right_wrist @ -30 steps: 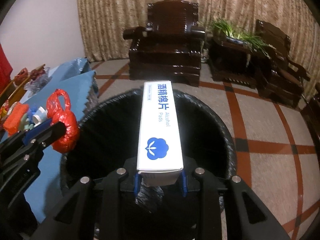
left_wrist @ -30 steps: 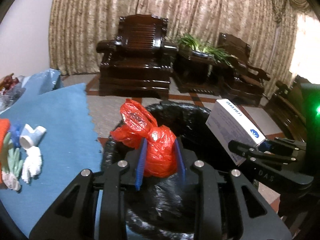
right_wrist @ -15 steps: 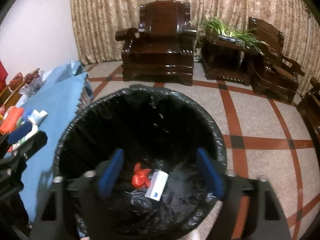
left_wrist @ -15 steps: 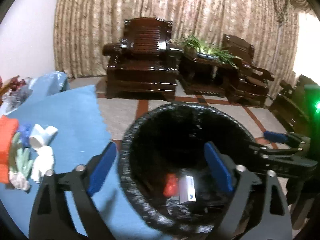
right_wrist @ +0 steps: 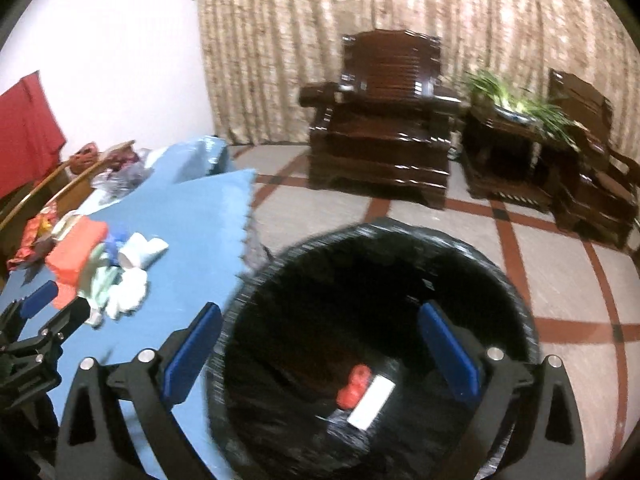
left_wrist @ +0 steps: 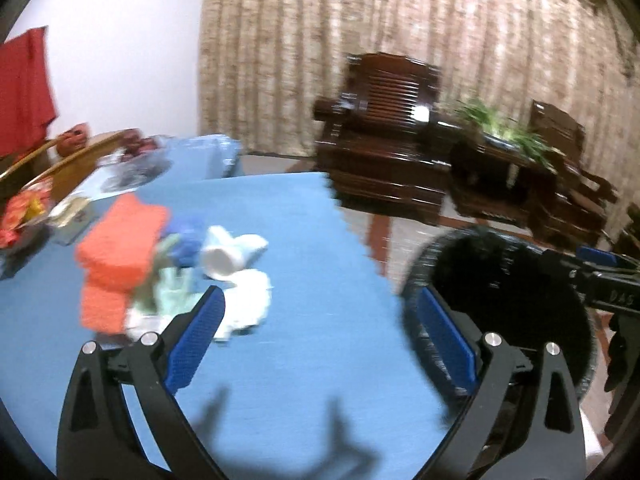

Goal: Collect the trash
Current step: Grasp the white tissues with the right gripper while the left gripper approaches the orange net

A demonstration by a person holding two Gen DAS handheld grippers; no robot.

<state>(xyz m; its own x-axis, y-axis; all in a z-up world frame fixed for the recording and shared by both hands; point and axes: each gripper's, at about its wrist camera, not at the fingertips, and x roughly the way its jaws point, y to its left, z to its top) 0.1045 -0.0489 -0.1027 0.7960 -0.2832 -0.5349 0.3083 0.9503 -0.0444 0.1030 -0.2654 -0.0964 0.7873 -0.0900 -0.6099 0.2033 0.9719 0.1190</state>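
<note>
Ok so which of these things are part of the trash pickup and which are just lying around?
Part of the job:
- black-lined round trash bin
- red plastic bag and white box inside it
- heap of scraps on the blue cloth

Just lying about:
- dark wooden armchair
- green plant
- red hanging cloth

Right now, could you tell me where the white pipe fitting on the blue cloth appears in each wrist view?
Left wrist view: the white pipe fitting lies left of centre, just above the left finger's blue pad.
Right wrist view: it lies at the left, well left of the bin.
Shared landmark: the orange block, directly left of the fitting.
</note>
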